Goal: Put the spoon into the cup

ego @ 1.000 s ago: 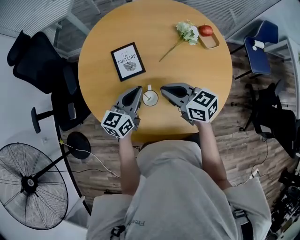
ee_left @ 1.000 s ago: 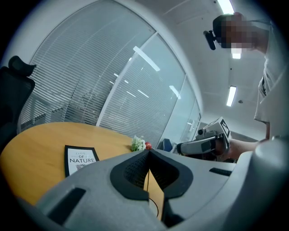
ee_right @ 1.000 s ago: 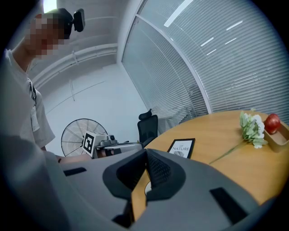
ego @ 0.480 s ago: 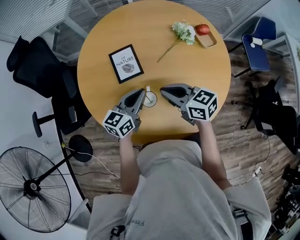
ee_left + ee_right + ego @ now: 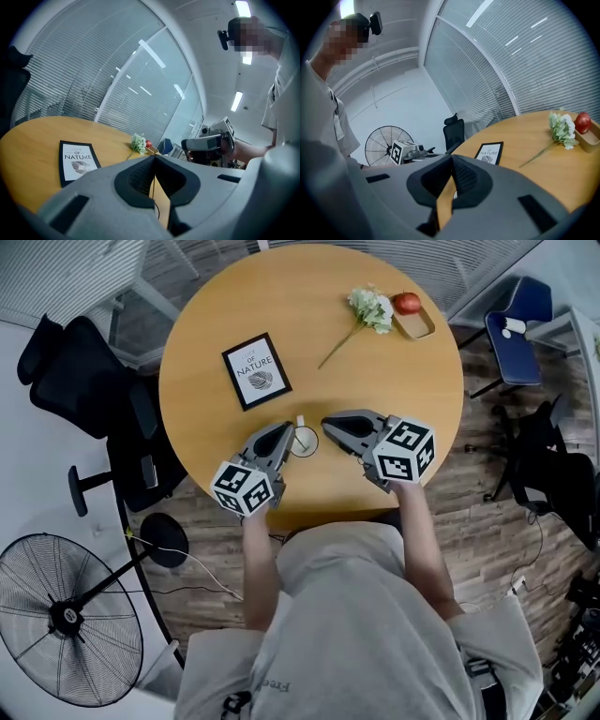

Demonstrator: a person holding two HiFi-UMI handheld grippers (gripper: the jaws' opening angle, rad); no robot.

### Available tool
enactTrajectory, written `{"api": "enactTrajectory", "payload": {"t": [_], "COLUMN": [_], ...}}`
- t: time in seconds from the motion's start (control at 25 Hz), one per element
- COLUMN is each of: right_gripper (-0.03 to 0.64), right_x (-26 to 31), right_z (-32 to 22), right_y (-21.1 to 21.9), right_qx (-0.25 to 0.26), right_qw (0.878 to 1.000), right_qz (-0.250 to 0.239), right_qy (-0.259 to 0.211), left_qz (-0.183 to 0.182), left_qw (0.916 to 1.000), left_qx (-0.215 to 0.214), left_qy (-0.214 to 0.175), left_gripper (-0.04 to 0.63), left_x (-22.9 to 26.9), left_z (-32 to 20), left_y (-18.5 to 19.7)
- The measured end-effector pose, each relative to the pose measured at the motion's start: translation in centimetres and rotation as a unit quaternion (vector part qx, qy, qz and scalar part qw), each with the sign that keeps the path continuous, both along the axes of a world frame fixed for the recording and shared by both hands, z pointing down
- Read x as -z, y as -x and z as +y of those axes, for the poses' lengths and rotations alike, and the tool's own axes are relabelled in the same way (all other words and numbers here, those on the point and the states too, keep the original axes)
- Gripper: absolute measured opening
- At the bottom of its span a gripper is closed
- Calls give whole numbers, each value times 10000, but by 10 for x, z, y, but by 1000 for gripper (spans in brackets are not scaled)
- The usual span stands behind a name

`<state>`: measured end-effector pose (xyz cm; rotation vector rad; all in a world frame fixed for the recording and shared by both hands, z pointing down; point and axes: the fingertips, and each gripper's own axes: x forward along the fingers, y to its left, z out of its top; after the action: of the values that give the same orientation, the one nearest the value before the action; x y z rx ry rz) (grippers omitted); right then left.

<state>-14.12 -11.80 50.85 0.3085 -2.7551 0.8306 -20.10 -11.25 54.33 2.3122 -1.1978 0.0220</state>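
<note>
A small white cup (image 5: 303,441) stands on the round wooden table (image 5: 375,381) near its front edge, handle pointing away from me. A thin dark line inside it looks like the spoon, too small to be sure. My left gripper (image 5: 287,427) lies just left of the cup, shut, with nothing between its jaws. My right gripper (image 5: 325,418) lies just right of the cup, also shut and empty. In the left gripper view the closed jaws (image 5: 153,157) fill the lower half. The right gripper view shows its closed tips (image 5: 451,158) and a sliver of the cup (image 5: 454,194).
A framed print (image 5: 256,369) lies left of centre. A white flower (image 5: 370,306) and a red apple (image 5: 406,303) in a small wooden tray (image 5: 422,324) sit at the far right. Around the table stand a black chair (image 5: 84,362), a blue chair (image 5: 525,324) and a floor fan (image 5: 66,620).
The left gripper has edged slightly closer to the cup. The right gripper and the cup have stayed put. The head view has shifted a little.
</note>
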Motion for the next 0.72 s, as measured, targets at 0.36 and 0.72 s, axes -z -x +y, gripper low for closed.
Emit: {"api": "enactTrajectory", "payload": {"t": [0.36, 0.72], "right_gripper": [-3, -3], "right_x": [1, -1], "right_z": [1, -1], "right_y": [1, 1], "right_qx": [55, 66], "right_qw": [10000, 10000], "right_qz": [44, 61], "right_qy": [23, 39], "left_qz": [-74, -86], "left_qw": [9998, 9992], "left_qx": [0, 92], "left_qy": [203, 386], "left_gripper": [8, 8], "left_x": [-15, -30], "left_z": [4, 4], "left_y": [-2, 1]}}
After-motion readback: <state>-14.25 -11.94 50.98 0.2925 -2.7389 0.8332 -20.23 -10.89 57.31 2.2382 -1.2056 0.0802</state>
